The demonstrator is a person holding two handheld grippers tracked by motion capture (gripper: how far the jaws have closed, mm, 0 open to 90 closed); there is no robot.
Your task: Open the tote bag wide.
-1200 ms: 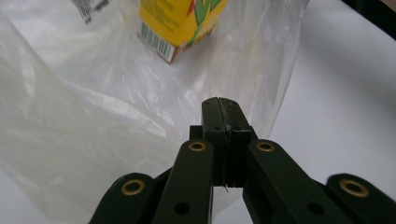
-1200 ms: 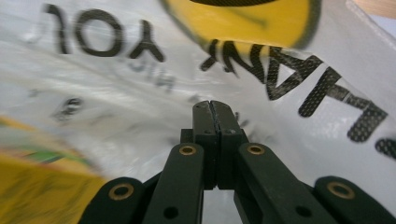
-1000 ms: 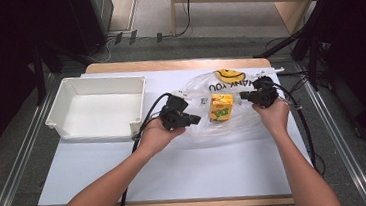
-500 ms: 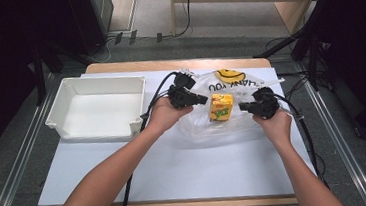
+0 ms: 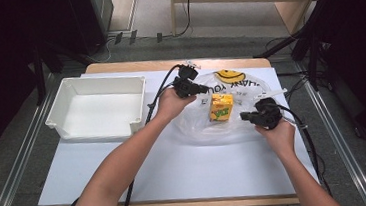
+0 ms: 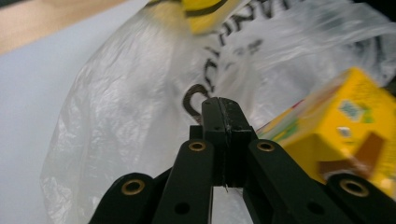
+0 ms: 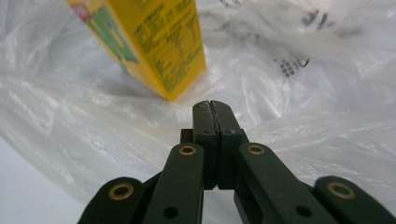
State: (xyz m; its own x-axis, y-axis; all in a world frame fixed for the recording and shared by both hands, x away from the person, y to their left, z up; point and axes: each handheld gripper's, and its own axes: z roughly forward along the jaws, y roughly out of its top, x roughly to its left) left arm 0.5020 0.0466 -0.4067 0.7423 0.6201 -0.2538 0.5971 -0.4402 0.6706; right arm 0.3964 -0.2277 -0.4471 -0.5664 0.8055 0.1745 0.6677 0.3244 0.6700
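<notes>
Both hands had shifted within the last second: the left hand-held gripper had moved from the bag's near left edge up to its far left corner, while the right hand-held gripper had dropped back toward the person, to the bag's right side. Each had its jaws pressed together with no plastic visibly caught between them. The carton stood upright on the bag at mid-desk, between the two; in my judgement the grippers were being placed at opposite sides to work the bag, the tray left unused.
</notes>
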